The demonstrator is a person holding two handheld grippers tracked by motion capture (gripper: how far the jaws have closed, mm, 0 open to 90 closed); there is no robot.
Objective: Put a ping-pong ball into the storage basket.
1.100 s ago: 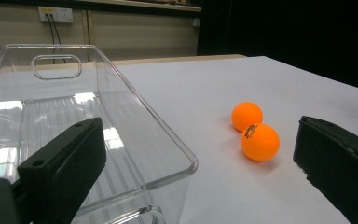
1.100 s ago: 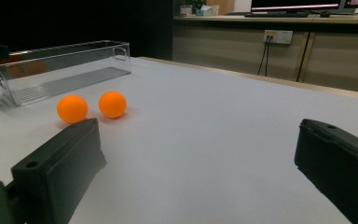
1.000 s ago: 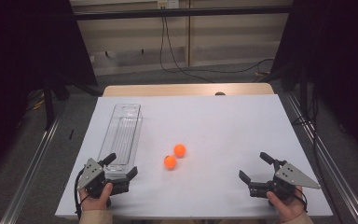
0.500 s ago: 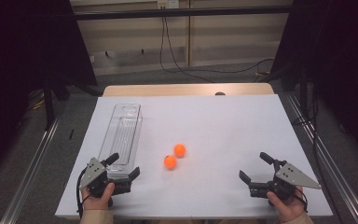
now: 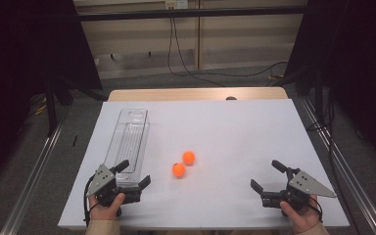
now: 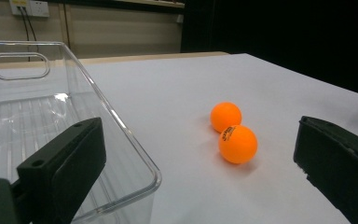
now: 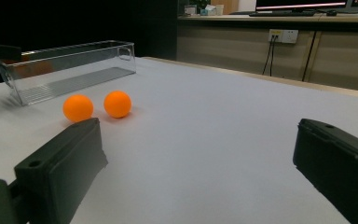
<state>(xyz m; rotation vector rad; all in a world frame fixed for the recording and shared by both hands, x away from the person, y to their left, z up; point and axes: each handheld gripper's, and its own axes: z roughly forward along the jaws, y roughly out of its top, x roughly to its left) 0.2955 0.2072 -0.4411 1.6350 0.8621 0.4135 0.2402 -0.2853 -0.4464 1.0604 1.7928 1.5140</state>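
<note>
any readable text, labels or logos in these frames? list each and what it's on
Nearer orange ball: a small dark print on its upper left side, too blurred to read.
Farther orange ball: no marking visible.
Clear plastic bin: no label visible.
Left gripper, right gripper: no lettering visible.
Wall sockets and the monitors at the back: no legible text.
Nothing in these frames can be read as words.

White table evenly bright under overhead light, surroundings near black; soft shadows beneath orange balls, glare on clear bin rim, near jaws blurred.
</note>
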